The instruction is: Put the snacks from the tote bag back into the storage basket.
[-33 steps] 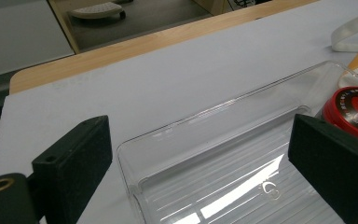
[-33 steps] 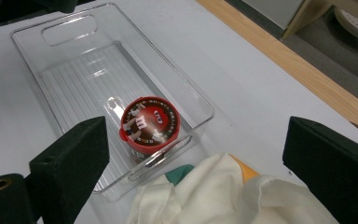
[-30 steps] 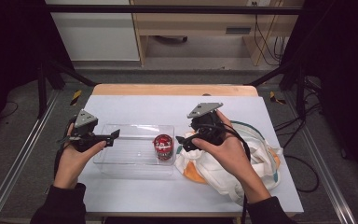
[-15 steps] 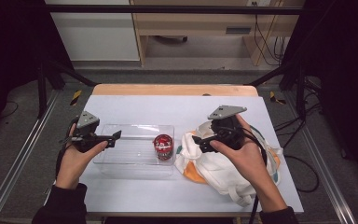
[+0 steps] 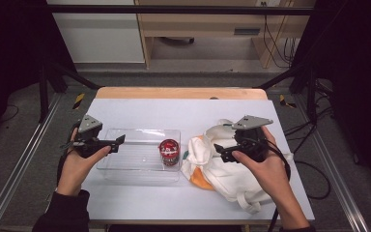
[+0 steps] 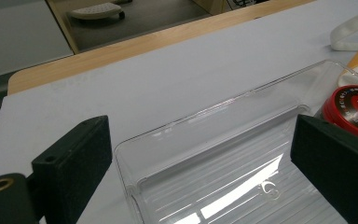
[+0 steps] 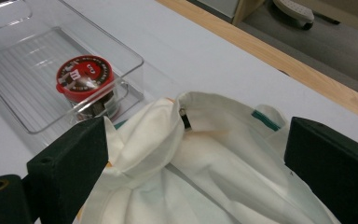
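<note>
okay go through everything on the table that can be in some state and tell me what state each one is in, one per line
Left gripper: open, holding nothing, over the left end of the bin.
Right gripper: open, holding nothing, over the bag.
Clear bin: upright, no lid, holding one jar.
Jar: upright at the bin's right end, red lid on.
Cloth bag: crumpled and lying flat, something orange showing at its edge.

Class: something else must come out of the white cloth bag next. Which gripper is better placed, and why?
Right. The right gripper hovers over the white cloth bag, jaws open. The left gripper, also open, sits over the clear tray's far end.
</note>
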### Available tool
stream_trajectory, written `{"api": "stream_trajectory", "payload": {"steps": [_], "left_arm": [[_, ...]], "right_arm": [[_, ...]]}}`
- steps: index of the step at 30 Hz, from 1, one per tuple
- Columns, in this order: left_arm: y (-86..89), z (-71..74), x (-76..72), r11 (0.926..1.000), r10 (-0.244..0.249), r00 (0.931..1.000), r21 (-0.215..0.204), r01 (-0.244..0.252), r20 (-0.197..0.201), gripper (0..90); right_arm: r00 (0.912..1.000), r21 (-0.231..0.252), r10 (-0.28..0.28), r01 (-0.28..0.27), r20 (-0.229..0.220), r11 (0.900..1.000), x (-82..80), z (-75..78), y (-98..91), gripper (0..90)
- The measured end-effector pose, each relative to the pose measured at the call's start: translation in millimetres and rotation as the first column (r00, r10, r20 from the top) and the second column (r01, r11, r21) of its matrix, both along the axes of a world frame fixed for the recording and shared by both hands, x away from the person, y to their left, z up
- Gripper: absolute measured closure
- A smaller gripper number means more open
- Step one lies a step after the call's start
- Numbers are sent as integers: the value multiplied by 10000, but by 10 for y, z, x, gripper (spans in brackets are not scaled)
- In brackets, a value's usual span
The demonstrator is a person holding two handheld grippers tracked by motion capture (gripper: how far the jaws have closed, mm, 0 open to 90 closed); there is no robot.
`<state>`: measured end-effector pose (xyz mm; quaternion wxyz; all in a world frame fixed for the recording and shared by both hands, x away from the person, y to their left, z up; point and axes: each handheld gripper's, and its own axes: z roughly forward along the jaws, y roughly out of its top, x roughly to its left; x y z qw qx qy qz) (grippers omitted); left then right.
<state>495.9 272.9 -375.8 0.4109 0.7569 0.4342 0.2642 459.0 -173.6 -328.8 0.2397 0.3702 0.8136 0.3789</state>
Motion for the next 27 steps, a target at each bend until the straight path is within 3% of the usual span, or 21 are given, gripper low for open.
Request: {"api": "stream_trajectory", "payload": {"steps": [12, 27], "left_arm": [[-10, -3, -1, 10000, -29, 10000, 27, 29, -16, 54], [-11, -35, 10, 10000, -49, 10000, 32, 50, -49, 52]], "right_arm": [[9965, 273, -826, 829, -113, 9962, -114, -176, -327, 67], [9890, 432, -1471, 1475, -133, 9881, -226, -378, -643, 61]]}}
